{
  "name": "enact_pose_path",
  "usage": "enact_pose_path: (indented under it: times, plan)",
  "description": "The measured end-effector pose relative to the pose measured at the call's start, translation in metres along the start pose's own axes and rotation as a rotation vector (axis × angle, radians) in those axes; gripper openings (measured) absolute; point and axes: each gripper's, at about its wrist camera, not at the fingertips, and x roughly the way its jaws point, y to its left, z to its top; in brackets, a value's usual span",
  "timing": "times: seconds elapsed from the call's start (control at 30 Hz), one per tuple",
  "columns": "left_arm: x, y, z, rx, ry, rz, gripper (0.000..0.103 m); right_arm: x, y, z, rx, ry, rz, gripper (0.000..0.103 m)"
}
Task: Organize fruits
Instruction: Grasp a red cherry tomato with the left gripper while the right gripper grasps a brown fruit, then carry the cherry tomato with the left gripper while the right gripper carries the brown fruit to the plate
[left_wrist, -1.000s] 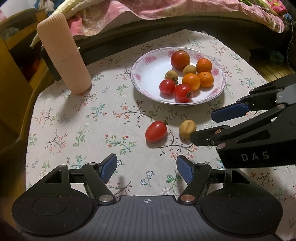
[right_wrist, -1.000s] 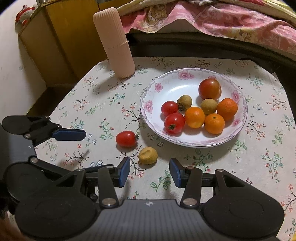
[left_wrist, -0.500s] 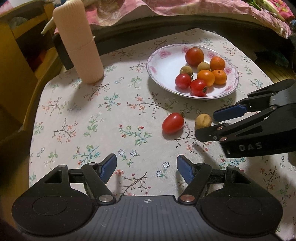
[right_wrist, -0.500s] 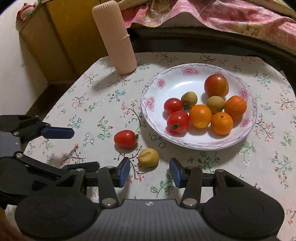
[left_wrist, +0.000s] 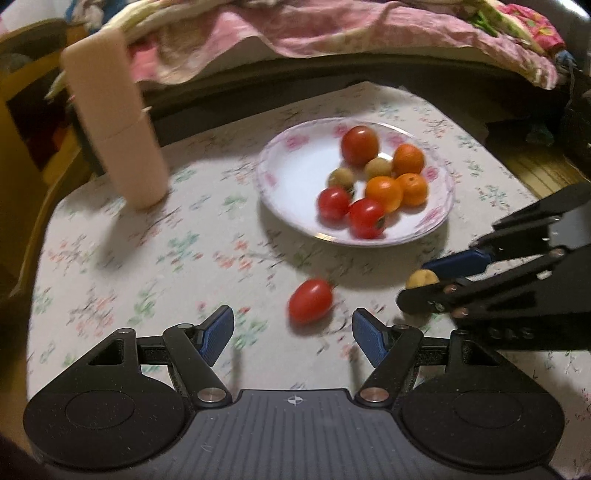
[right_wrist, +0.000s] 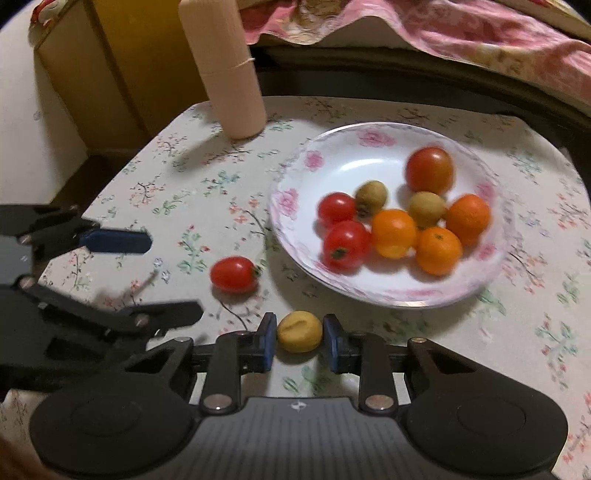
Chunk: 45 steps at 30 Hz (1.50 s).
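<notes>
A small yellow fruit (right_wrist: 299, 331) lies on the floral tablecloth just below the plate, and my right gripper (right_wrist: 299, 341) is shut on it, blue pads touching both its sides. From the left wrist view that fruit (left_wrist: 421, 278) peeks out between the right gripper's fingers (left_wrist: 454, 260). An oval red tomato (left_wrist: 310, 301) rests on the cloth just ahead of my left gripper (left_wrist: 292, 334), which stands open with nothing between its pads. The flowered white plate (left_wrist: 295, 173) holds several tomatoes, oranges and small brownish fruits.
A tall pink ribbed cylinder (left_wrist: 114, 136) stands upright at the table's back left. A bed with a pink cover (left_wrist: 332, 33) runs along the far edge. A yellow wooden cabinet (right_wrist: 110, 74) sits beyond the left side of the table.
My right gripper has closed its pads onto the yellow fruit, which lay loose ahead of them before. The left gripper has drawn nearer to the red tomato and stays open.
</notes>
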Motion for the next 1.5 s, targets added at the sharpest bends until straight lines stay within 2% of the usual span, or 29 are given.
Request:
enact_pose_path:
  times: [0.07,0.2,0.33,0.6,0.97,1.23,1.5]
  plan:
    - [0.008,-0.003,0.002,-0.001,0.009,0.002,0.073,-0.008,-0.006,-0.003,0.018,0.001,0.001,0.030]
    - [0.021,-0.005,0.003,-0.022,0.048,-0.003,0.052,-0.023,-0.016,-0.009,0.058,-0.005,-0.006,0.030]
    - [0.024,-0.004,0.008,-0.061,0.049,-0.011,0.043,-0.039,-0.021,-0.013,0.073,-0.011,-0.017,0.030]
    - [0.027,-0.015,0.014,-0.054,0.061,0.029,0.041,-0.065,-0.035,-0.023,0.088,0.018,-0.031,0.030]
    - [0.013,-0.048,-0.002,-0.017,0.088,0.049,0.040,-0.070,-0.050,-0.021,0.122,0.004,-0.008,0.030]
    - [-0.006,-0.064,-0.018,-0.020,0.103,0.039,0.040,-0.066,-0.038,-0.026,0.067,0.023,0.017,0.030]
    - [-0.010,-0.055,-0.015,-0.042,0.081,0.036,0.040,-0.056,-0.031,-0.031,0.037,0.052,0.017,0.030]
